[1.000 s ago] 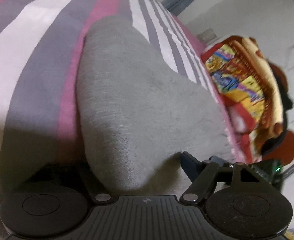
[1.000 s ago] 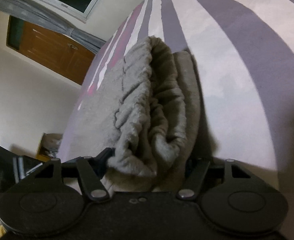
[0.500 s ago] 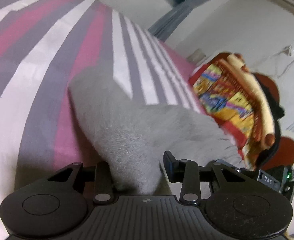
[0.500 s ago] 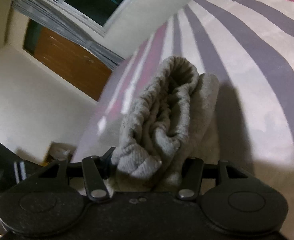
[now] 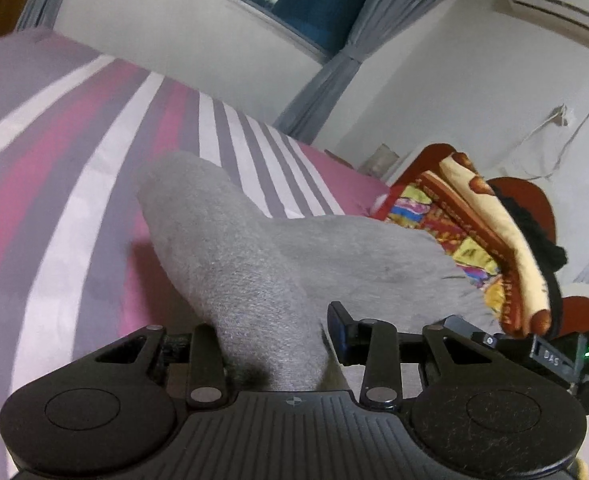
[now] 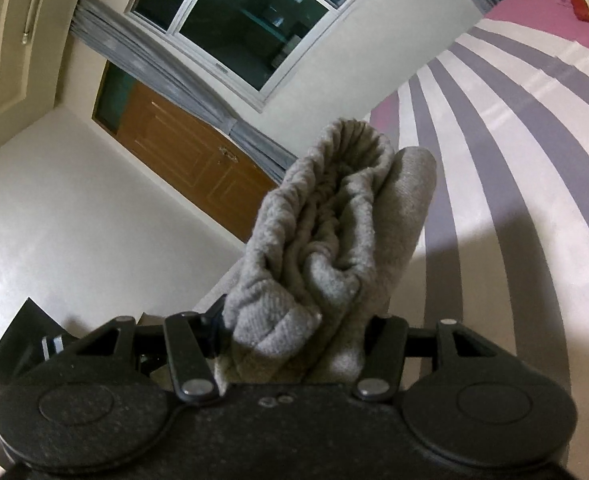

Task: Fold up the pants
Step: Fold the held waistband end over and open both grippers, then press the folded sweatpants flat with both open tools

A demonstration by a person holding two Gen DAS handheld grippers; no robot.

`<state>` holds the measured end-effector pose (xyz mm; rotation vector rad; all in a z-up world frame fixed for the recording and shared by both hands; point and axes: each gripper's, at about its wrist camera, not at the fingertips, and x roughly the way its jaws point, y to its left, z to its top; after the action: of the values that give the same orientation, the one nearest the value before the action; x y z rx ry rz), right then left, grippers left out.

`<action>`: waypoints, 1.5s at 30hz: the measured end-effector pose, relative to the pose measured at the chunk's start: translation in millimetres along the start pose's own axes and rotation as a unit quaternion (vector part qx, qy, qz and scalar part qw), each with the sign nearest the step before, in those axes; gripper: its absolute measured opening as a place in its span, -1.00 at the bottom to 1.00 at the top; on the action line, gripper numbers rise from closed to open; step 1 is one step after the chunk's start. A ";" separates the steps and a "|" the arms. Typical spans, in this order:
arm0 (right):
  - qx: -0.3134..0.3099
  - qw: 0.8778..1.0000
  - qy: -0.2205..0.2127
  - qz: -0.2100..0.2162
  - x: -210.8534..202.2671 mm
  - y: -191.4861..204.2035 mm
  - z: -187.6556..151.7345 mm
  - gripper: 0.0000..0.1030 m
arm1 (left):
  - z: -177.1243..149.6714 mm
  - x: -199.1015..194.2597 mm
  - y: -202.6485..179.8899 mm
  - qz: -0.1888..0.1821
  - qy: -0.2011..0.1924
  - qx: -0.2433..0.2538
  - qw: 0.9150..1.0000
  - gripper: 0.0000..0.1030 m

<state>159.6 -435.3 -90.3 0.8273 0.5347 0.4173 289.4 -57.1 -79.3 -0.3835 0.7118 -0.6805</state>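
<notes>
The grey pants [image 5: 262,260] are lifted off the striped bed sheet [image 5: 74,152]. My left gripper [image 5: 270,344] is shut on a smooth grey edge of the pants, which stretches away to the right. My right gripper [image 6: 294,340] is shut on the bunched, ribbed waistband end of the pants [image 6: 334,220], which stands up in front of it above the bed [image 6: 514,160]. The fingertips of both grippers are mostly hidden by the cloth.
A folded colourful blanket and red pillow [image 5: 474,232] lie at the right of the bed. A window and grey curtains [image 5: 326,40] are behind the bed. A wooden door [image 6: 182,148] and white wall stand to the left in the right wrist view.
Both grippers have risen and tilted up with the pants. The cloth has come off the sheet and more of the room, window and door now shows.
</notes>
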 end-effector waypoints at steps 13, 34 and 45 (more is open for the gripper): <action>0.025 0.999 -0.006 -0.041 50.1 -46.2 19.4 0.09 | 27.3 88.8 24.1 0.070 0.022 0.035 0.997 -0.27; -0.081 0.957 0.020 -0.277 50.9 -52.1 -16.2 0.38 | -17.5 87.9 35.3 0.171 0.018 0.056 0.984 0.53; -0.223 0.929 0.045 -0.291 82.7 -1.5 -44.9 -0.20 | -49.4 105.1 7.4 0.174 0.065 0.089 0.979 0.74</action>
<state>198.5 -365.4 -139.9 0.1873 0.7083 0.0187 316.5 -128.5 -167.2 -0.0449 0.8111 -0.4342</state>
